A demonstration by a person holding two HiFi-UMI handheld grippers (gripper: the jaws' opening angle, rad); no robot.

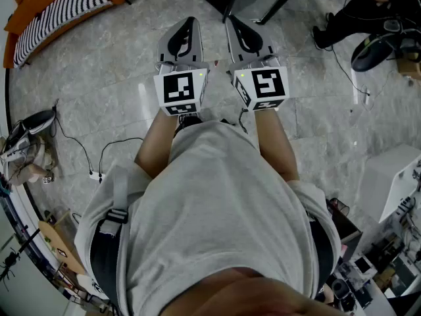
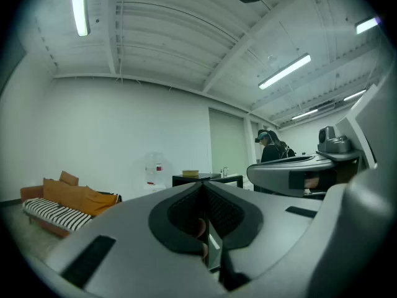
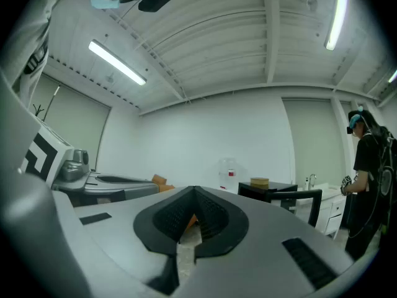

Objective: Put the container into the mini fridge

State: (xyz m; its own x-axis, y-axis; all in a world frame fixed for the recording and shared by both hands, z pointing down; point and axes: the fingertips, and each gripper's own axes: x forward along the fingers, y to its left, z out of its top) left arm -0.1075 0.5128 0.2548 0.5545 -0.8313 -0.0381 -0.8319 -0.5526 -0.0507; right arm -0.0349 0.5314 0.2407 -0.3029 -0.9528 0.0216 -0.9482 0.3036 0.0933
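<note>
Marble floor (image 1: 112, 64) under you, striped sofa (image 1: 56, 8) cut off at left; your left gripper (image 1: 189, 24) and right gripper (image 1: 233, 22) are closed, empty.

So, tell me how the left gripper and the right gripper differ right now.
The left gripper points its tip to the right, while the right gripper points its tip to the left, so the two tips converge. The cube on the left gripper shows a different black-and-white pattern from the cube on the right gripper. Both are shut, hold nothing, and hang over the floor.
</note>
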